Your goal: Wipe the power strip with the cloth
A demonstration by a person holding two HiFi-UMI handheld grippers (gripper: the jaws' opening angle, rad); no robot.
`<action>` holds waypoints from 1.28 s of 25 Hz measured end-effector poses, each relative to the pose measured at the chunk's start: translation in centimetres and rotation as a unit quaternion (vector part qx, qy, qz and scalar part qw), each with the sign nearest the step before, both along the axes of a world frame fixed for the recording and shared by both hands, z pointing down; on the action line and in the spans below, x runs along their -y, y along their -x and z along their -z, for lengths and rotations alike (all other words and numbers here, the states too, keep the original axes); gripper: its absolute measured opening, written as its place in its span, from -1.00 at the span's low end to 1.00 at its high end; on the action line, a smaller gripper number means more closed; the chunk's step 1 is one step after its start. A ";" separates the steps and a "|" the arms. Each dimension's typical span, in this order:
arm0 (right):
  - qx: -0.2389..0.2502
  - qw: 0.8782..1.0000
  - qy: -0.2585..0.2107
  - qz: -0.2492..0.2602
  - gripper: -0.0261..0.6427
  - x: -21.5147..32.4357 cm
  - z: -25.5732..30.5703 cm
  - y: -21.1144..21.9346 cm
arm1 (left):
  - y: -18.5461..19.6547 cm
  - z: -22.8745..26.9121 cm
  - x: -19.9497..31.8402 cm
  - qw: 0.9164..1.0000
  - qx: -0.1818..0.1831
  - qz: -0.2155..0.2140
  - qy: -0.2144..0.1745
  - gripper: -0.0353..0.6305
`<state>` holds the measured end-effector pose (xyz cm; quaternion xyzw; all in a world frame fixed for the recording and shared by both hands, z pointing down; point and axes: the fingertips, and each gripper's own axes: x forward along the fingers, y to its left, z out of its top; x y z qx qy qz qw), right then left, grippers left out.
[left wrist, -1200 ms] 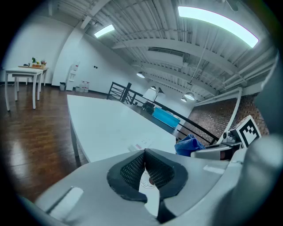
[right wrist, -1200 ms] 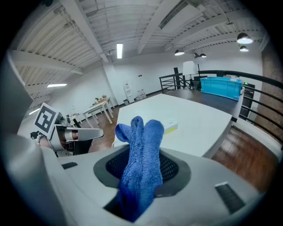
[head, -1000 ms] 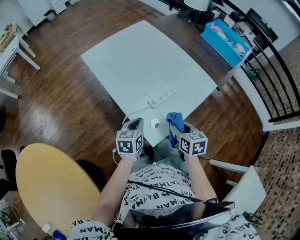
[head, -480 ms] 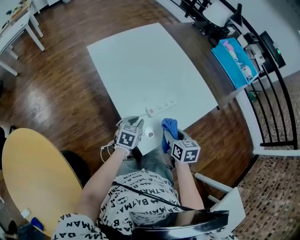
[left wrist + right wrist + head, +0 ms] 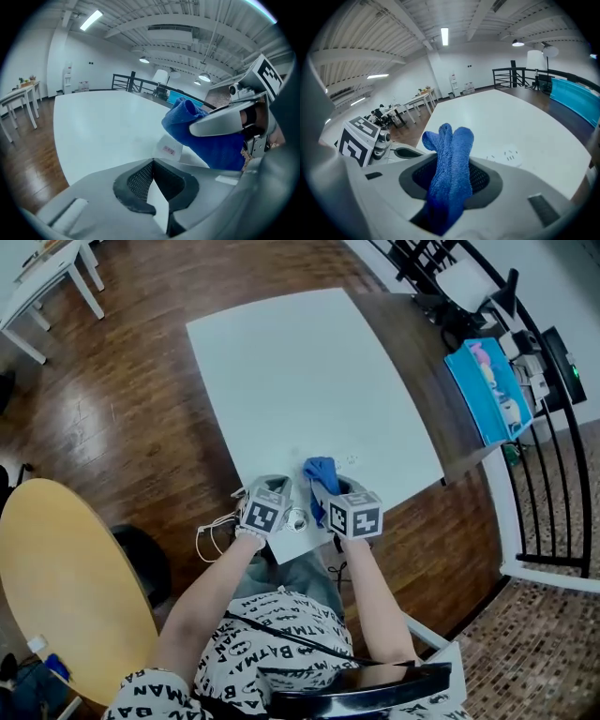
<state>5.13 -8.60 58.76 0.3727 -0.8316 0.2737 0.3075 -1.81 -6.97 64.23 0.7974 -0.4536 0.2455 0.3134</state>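
Observation:
A white power strip (image 5: 350, 461) lies near the front edge of the white table (image 5: 300, 362); its left part is hidden under the blue cloth (image 5: 320, 472). My right gripper (image 5: 325, 487) is shut on that cloth, which bunches up between its jaws (image 5: 450, 173). Outlet holes of the strip (image 5: 508, 154) show just past it. My left gripper (image 5: 271, 489) sits beside it at the table edge, jaw tips touching (image 5: 152, 161), with nothing seen between them. The strip's end (image 5: 168, 149) lies just beyond the tips, and the cloth (image 5: 206, 140) hangs to its right.
A white cable loop (image 5: 211, 535) hangs off the table edge by my left gripper, and a small round white thing (image 5: 298, 518) lies between the grippers. A round wooden table (image 5: 66, 587) stands at the left, a blue box (image 5: 492, 390) and black railing at the right.
My right gripper has carried the cloth forward until it lies over the strip's near end. The left gripper has stayed at the table edge. The head view has shifted.

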 end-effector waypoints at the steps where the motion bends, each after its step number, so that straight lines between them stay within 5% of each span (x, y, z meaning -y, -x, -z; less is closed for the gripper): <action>1: 0.001 1.000 0.004 0.006 -0.48 0.0 -0.2 0.4 | -0.1 -0.2 0.0 1.000 0.001 0.001 0.004 -0.89; 12: -0.030 0.995 0.032 0.091 -0.47 -0.7 -3.1 3.5 | 0.0 -1.1 -0.2 1.000 -0.001 0.014 0.009 -0.89; 18: -0.036 0.993 0.038 0.104 -0.46 0.1 -3.7 2.8 | 0.1 -1.3 0.0 0.999 0.035 0.009 0.018 -0.89; 21: -0.026 0.995 0.036 0.092 -0.46 0.8 -3.4 1.9 | 0.0 -1.3 -0.1 0.999 0.047 0.006 0.025 -0.89; 32: -0.057 0.998 0.023 -0.011 -0.47 7.6 -3.5 -8.3 | 0.5 -1.4 0.0 0.999 0.000 0.035 0.031 -0.89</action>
